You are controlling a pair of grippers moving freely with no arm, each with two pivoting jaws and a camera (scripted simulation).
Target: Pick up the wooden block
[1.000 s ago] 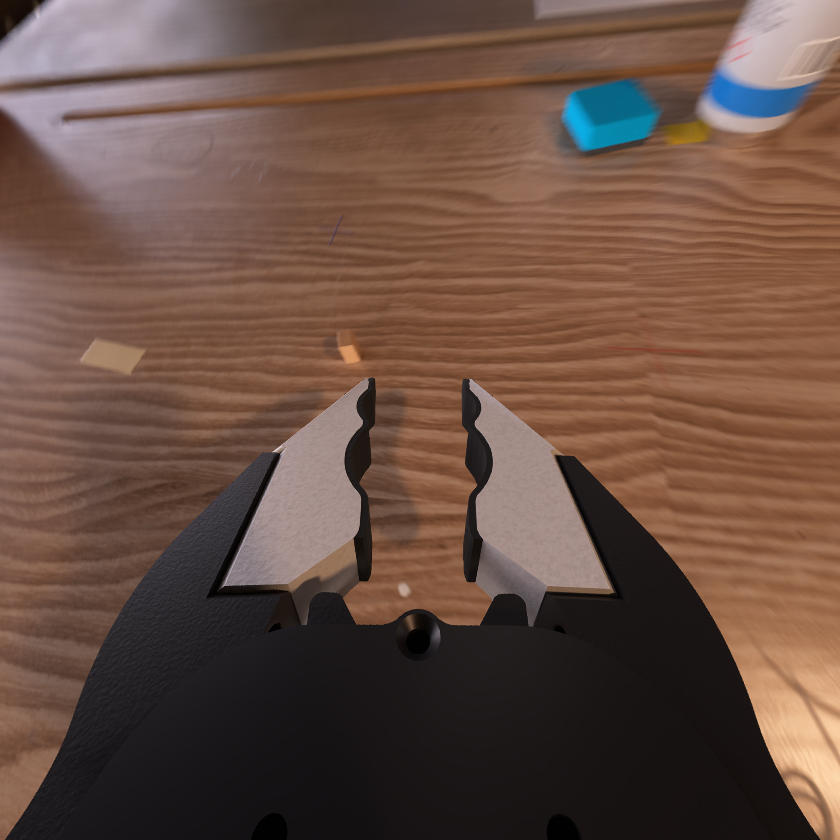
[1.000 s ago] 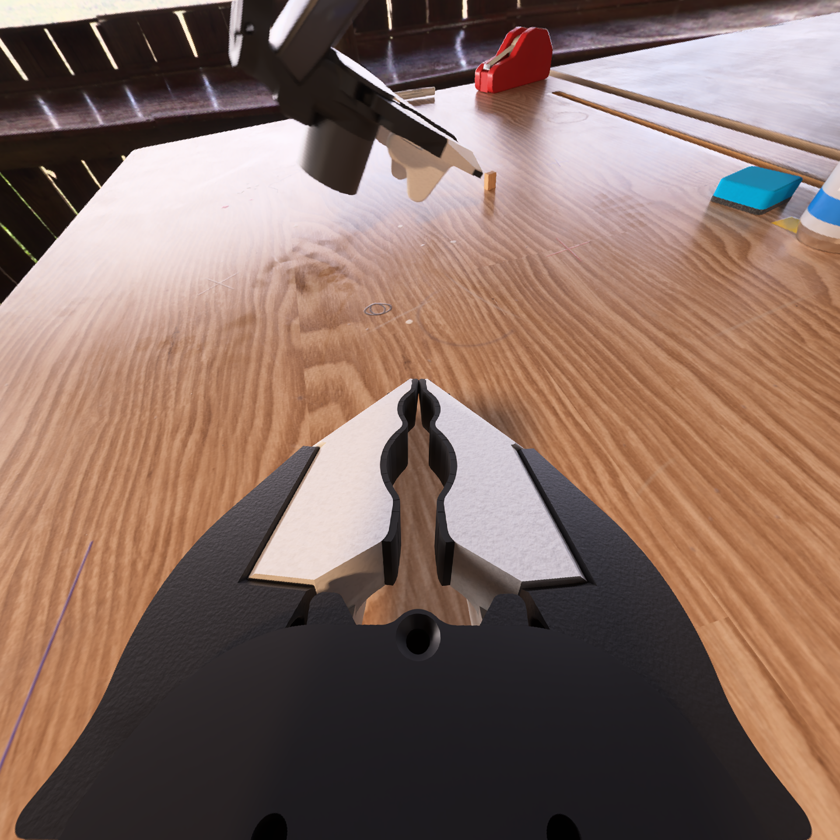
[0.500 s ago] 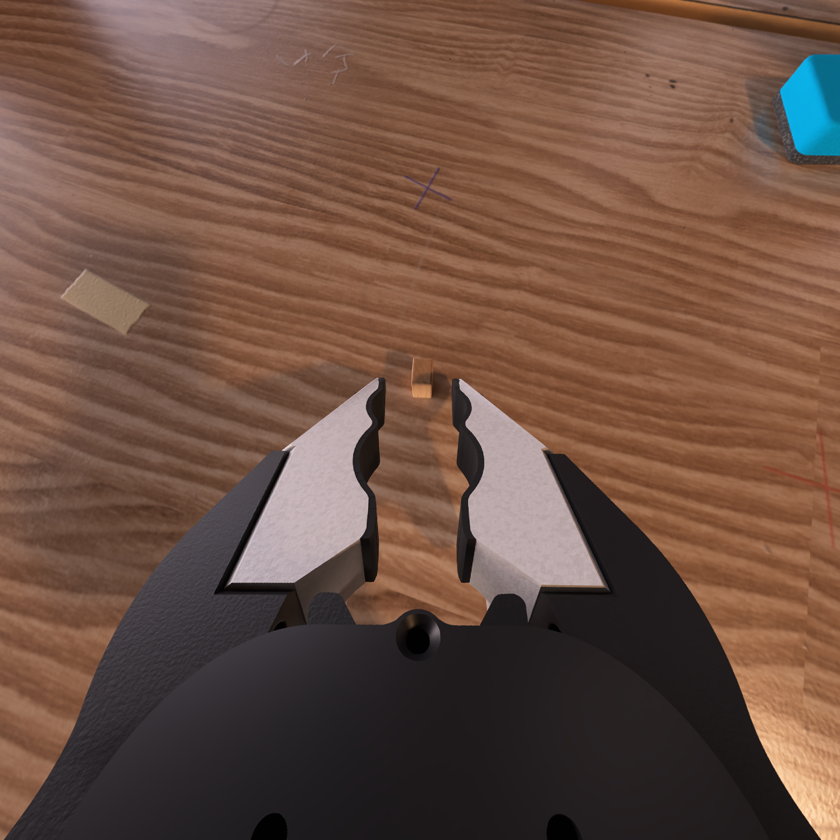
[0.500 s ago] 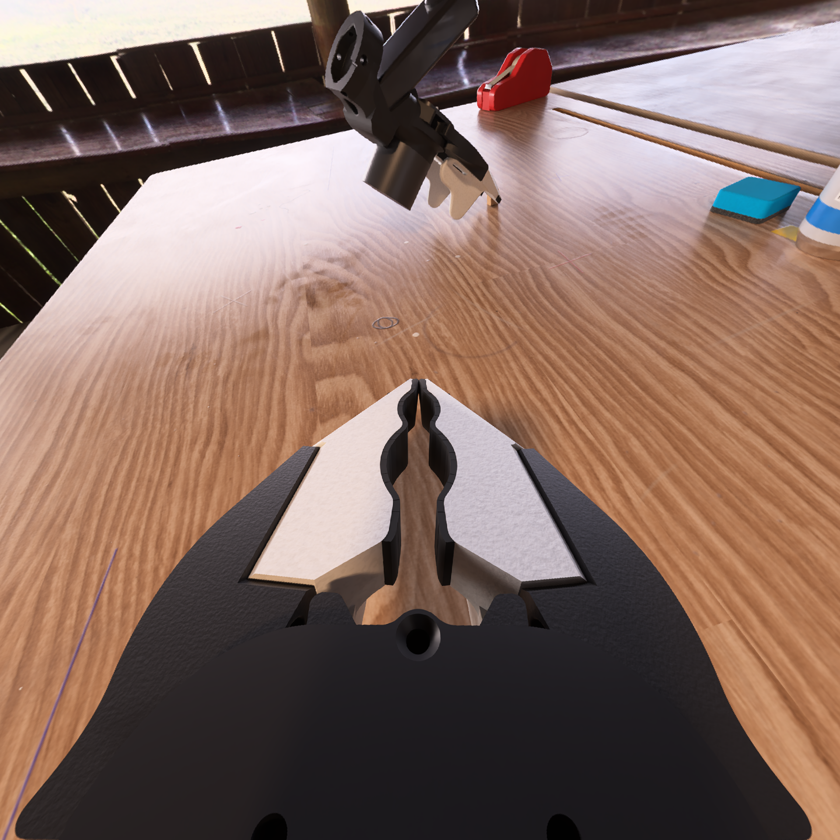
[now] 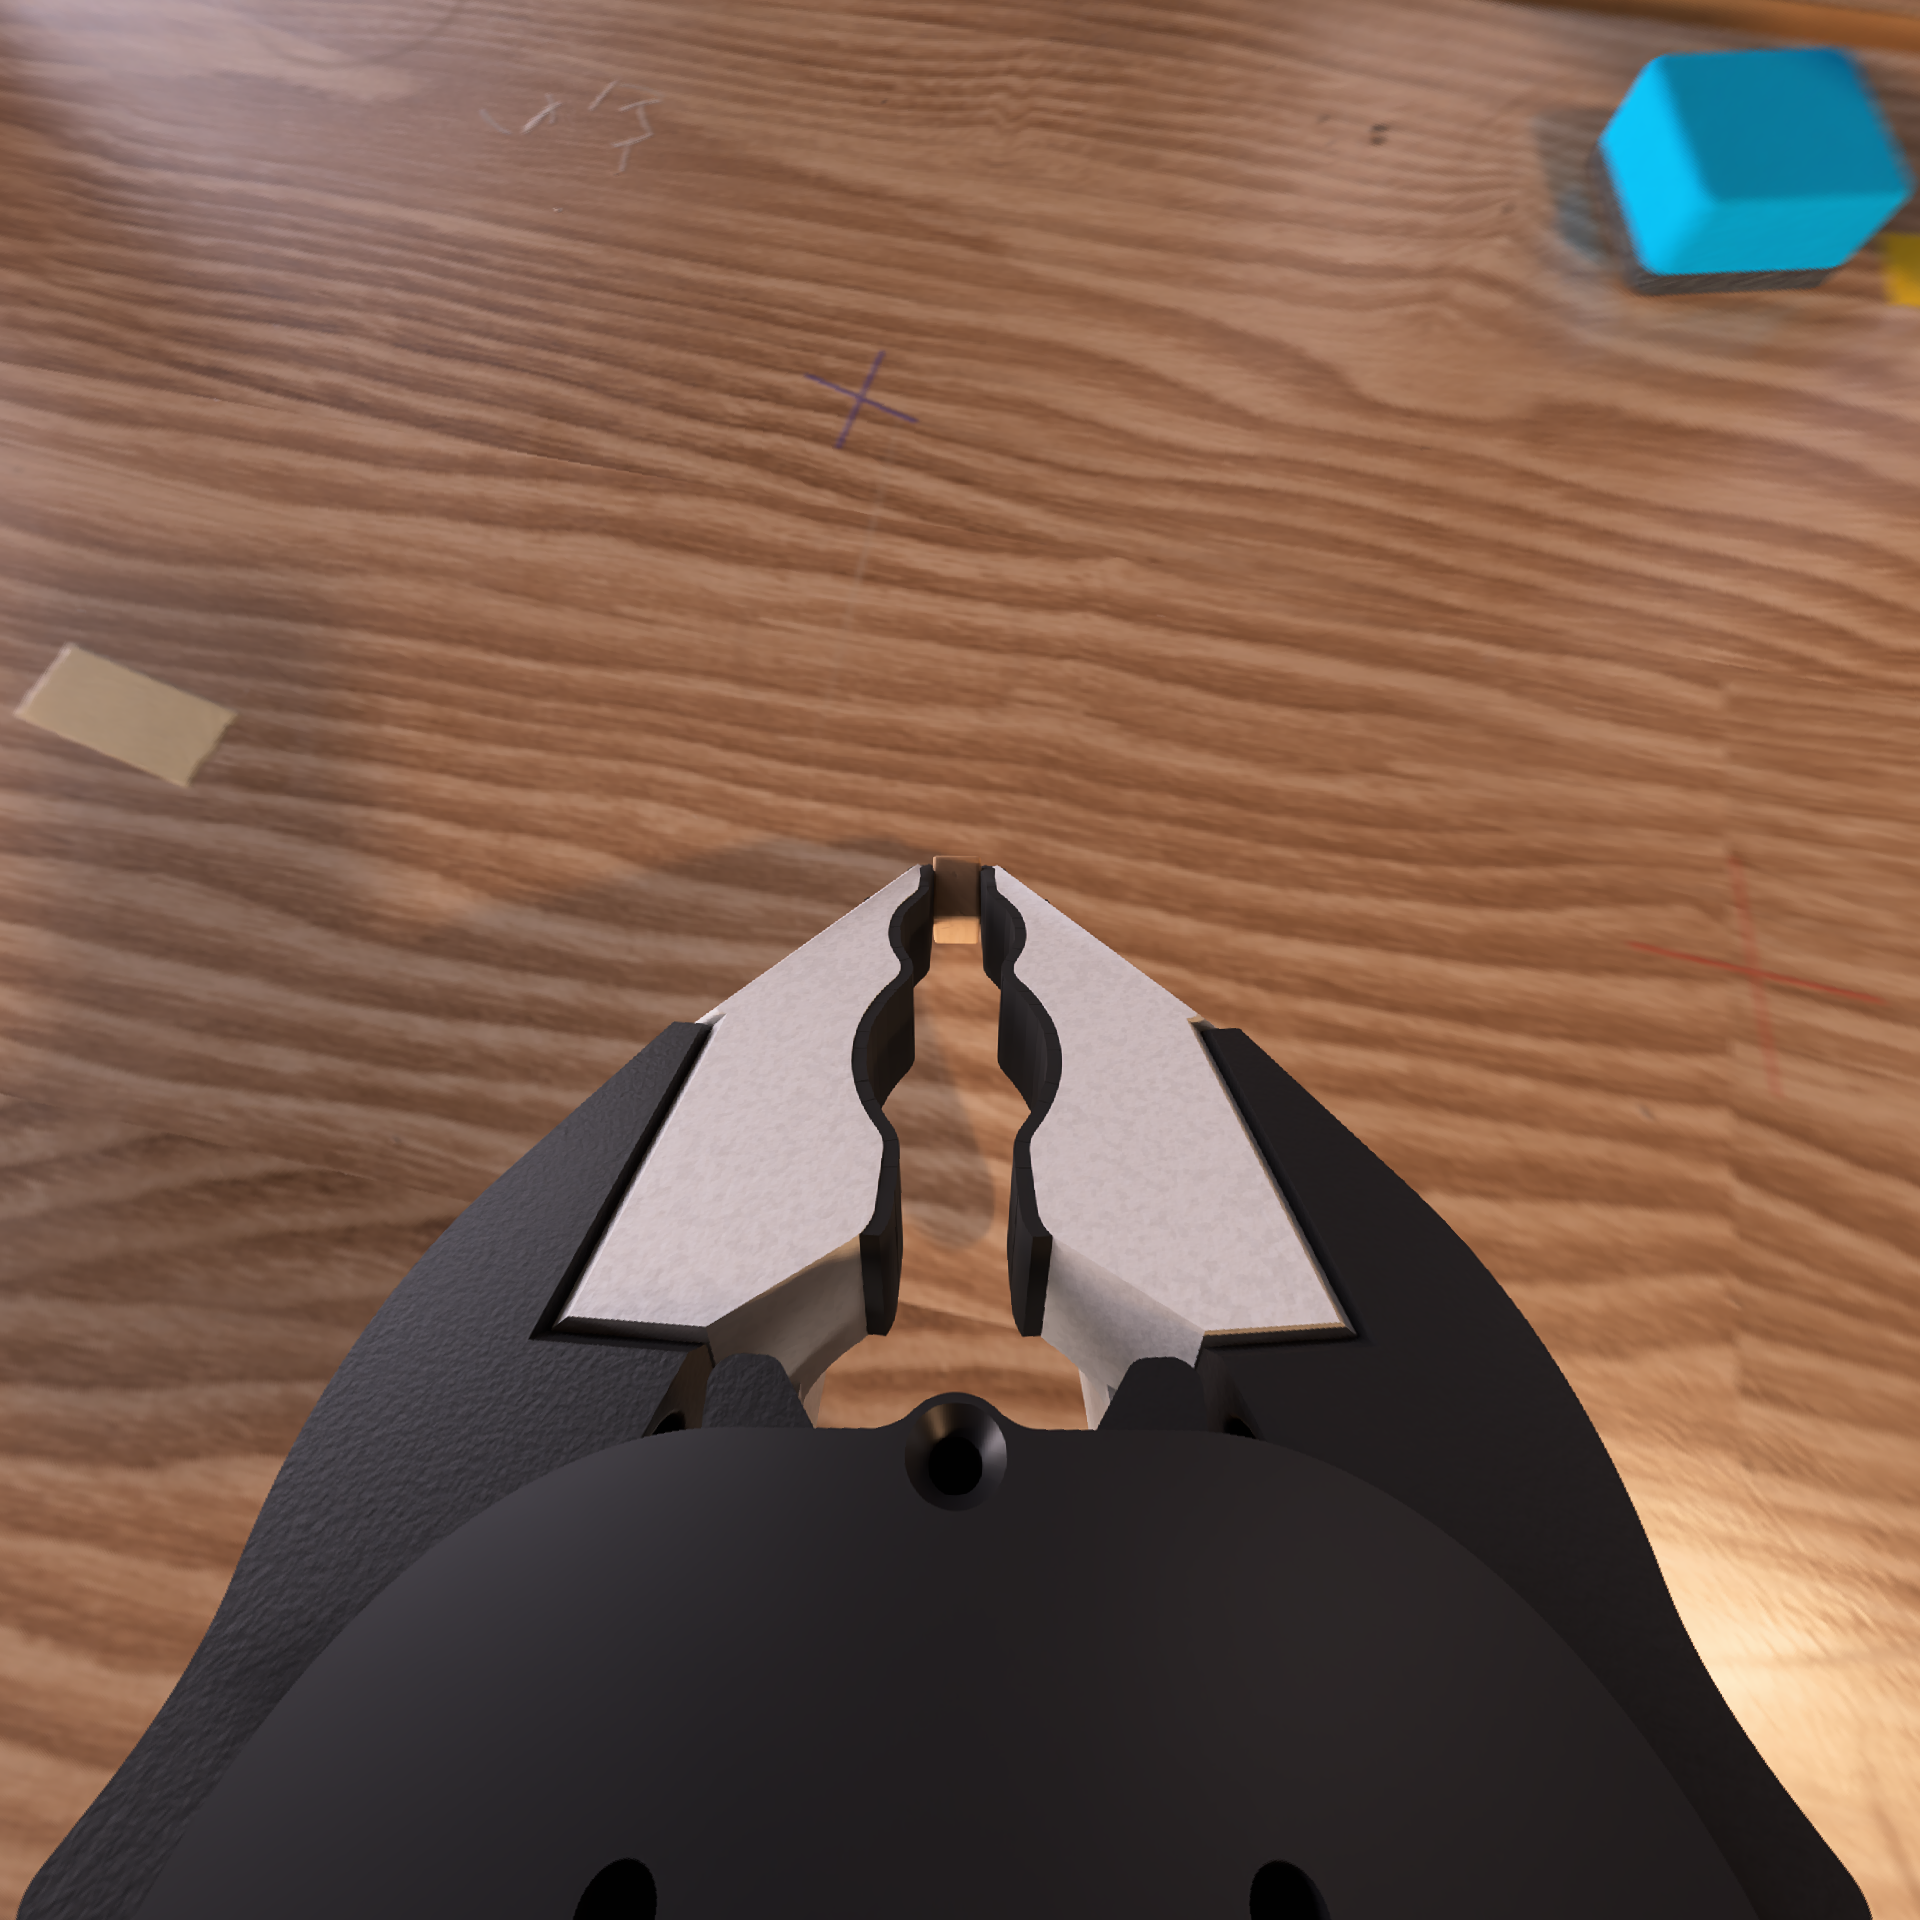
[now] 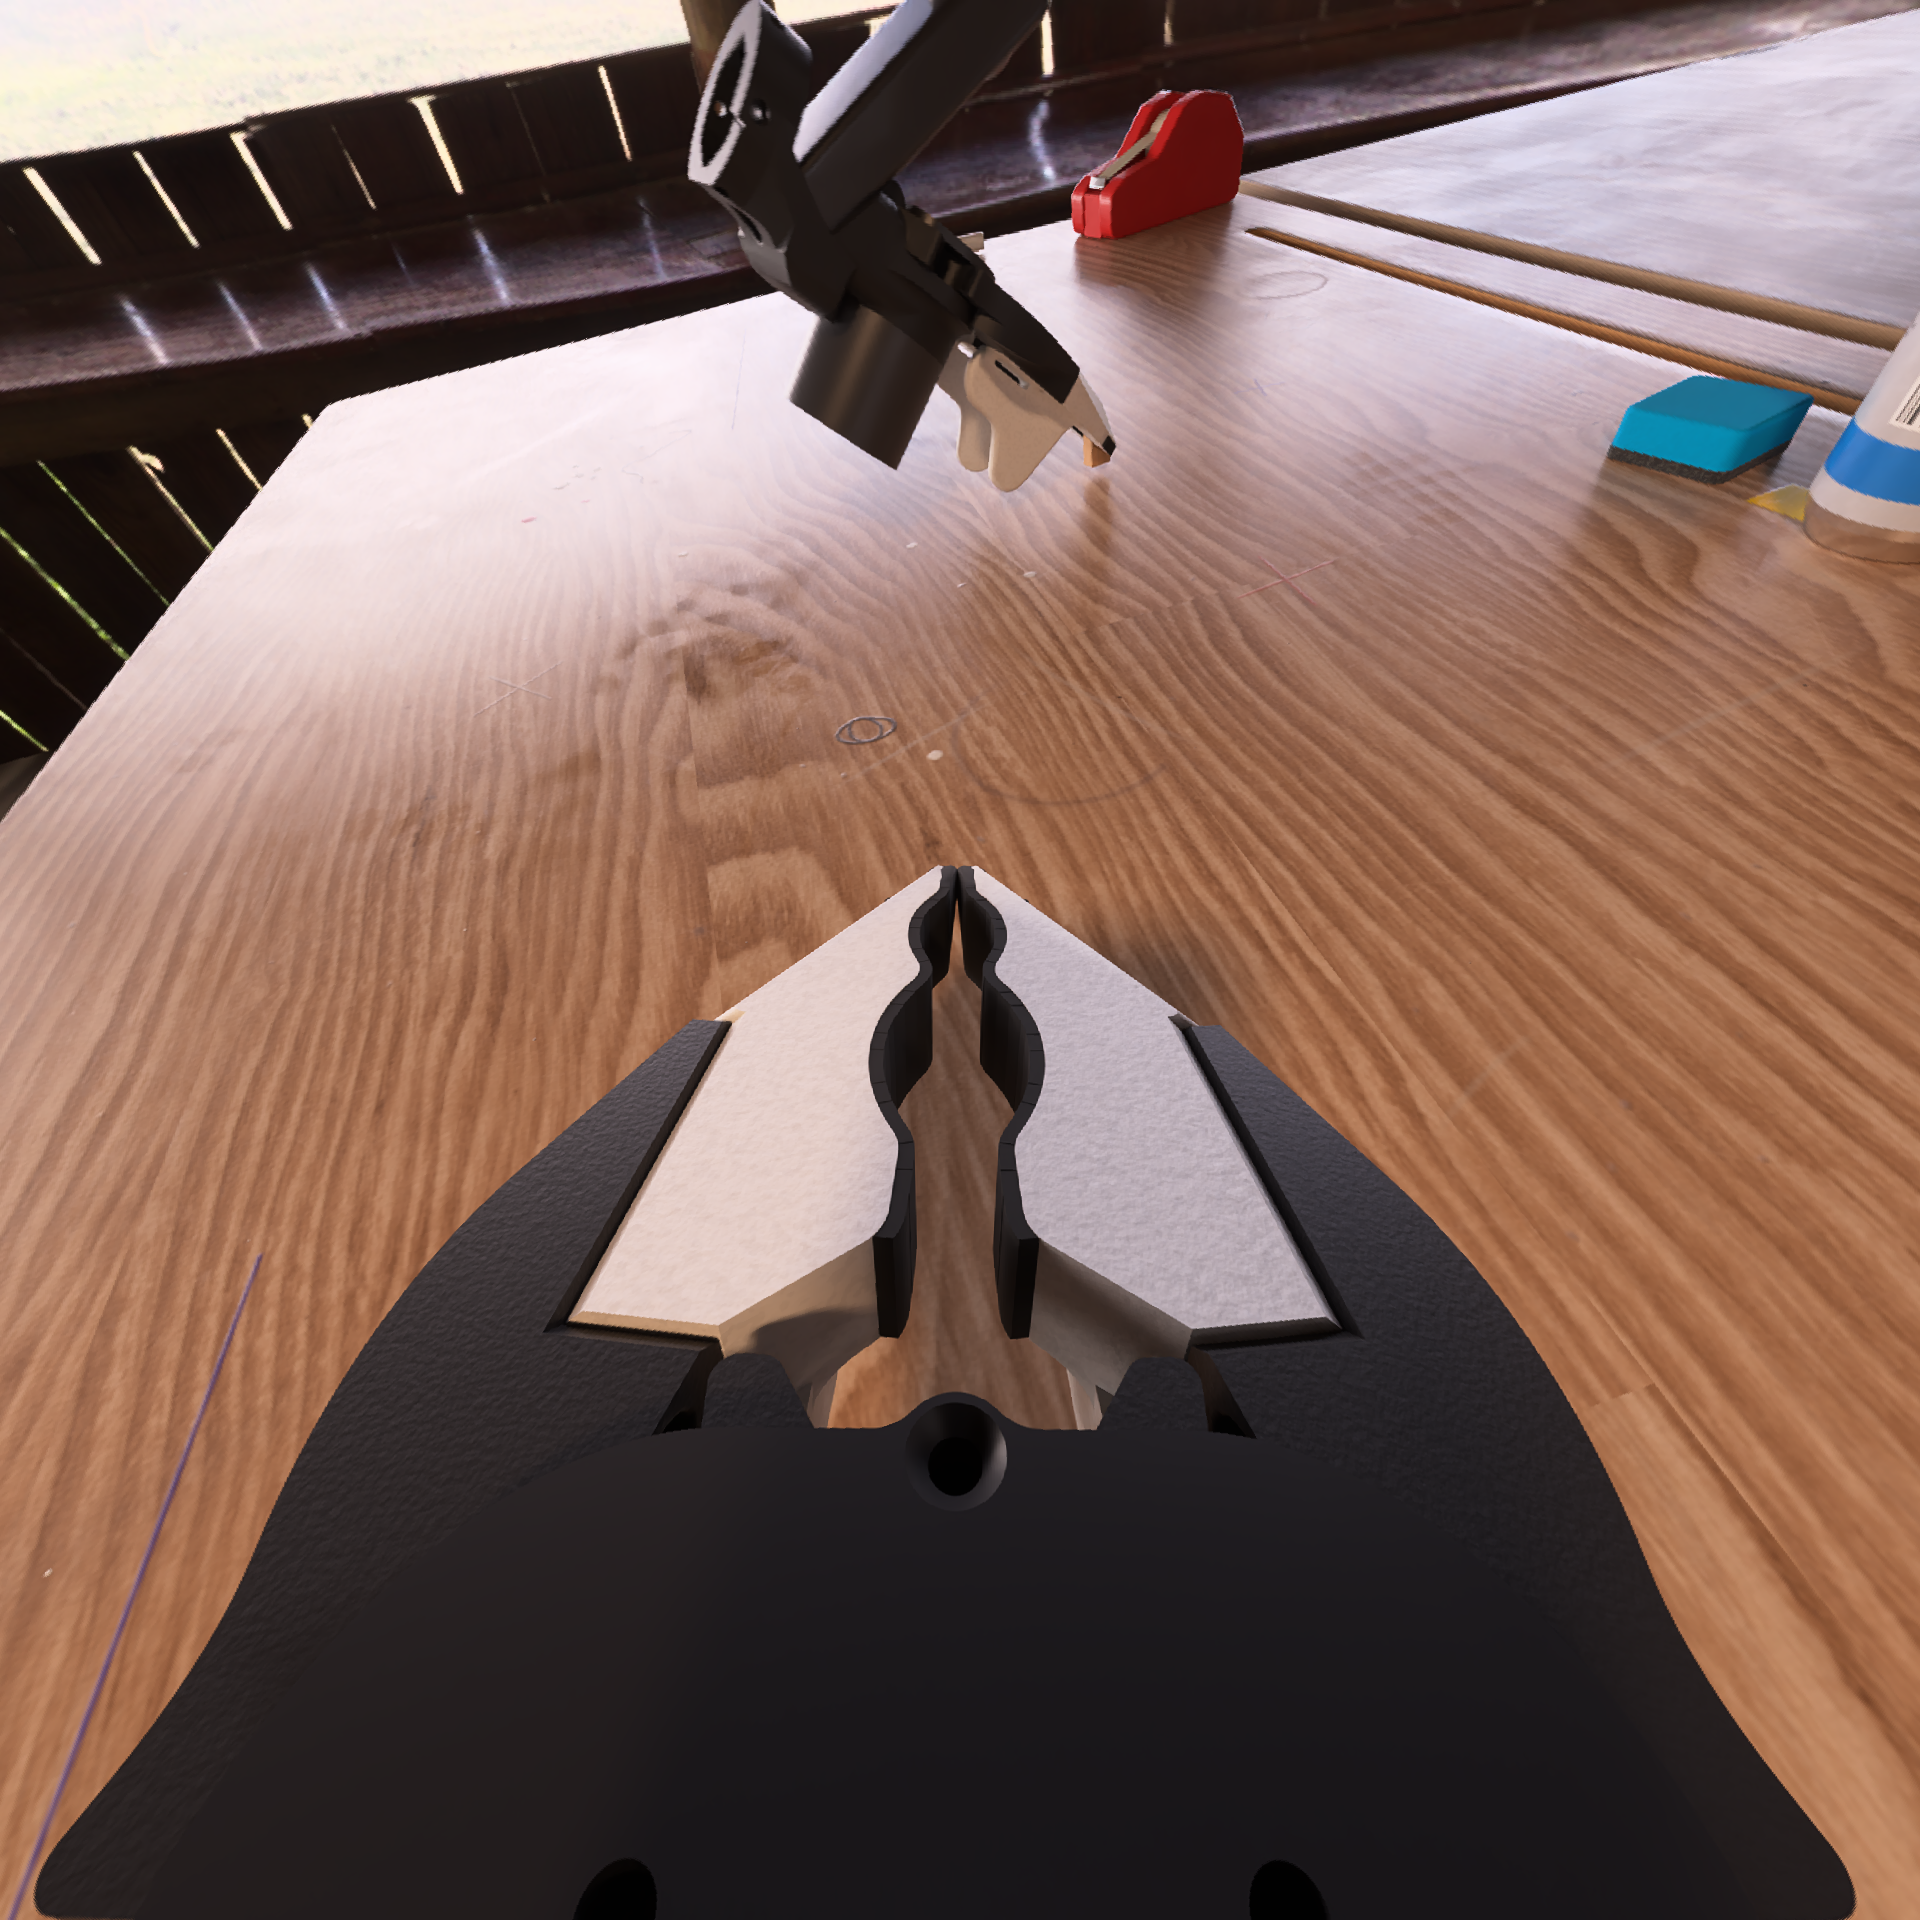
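Observation:
The wooden block [image 5: 955,902] is a tiny tan cube. My left gripper [image 5: 955,883] is shut on it, with the block pinched between the very tips. In the right wrist view the left gripper [image 6: 1091,442] hangs tilted above the far middle of the table, and the block [image 6: 1091,451] shows at its tips, a little above the wood. My right gripper [image 6: 955,878] is shut and empty, low over the near middle of the table.
A blue eraser [image 5: 1756,177] lies at the far right, also in the right wrist view [image 6: 1709,426], next to a white and blue bottle [image 6: 1875,468]. A red tape dispenser [image 6: 1158,166] stands at the back. A tan tape patch [image 5: 125,714] lies at the left.
My left gripper moved forward onto the block, closed on it and lifted it slightly off the table. My right gripper stayed shut and hardly moved.

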